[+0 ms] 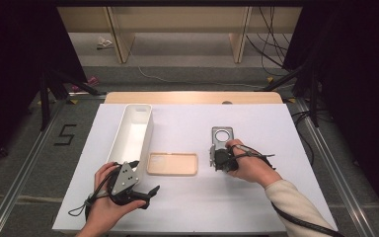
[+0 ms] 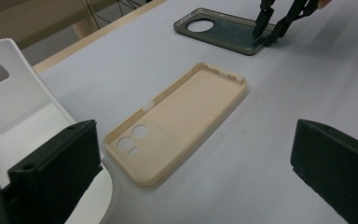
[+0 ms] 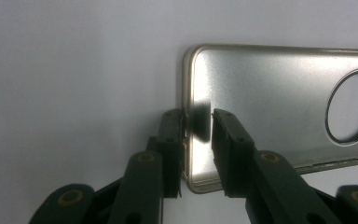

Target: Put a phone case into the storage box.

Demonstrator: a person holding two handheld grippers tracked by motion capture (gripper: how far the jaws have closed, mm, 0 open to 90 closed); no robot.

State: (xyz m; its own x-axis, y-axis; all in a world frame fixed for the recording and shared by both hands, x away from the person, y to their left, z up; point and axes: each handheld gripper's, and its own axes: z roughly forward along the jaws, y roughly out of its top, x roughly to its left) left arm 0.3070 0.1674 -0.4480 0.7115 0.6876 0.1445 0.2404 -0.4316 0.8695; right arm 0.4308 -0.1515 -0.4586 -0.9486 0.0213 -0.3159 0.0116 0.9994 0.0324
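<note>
Dark translucent phone case with round cutout, flat on table.

left hand: comes in from the bottom edge, wrapped round its tool, wrist low near the table's front edge

left gripper: black two-jaw tool with a grey three-cornered plate on top, pointing off to the right; in the left gripper view its jaws stand wide apart, nothing between them

right hand: forearm in a cream sleeve, angled in from the lower right, fingers curled over the tool

right gripper: black, tips down at the table, jaws narrowed to a small gap, not fully together
</note>
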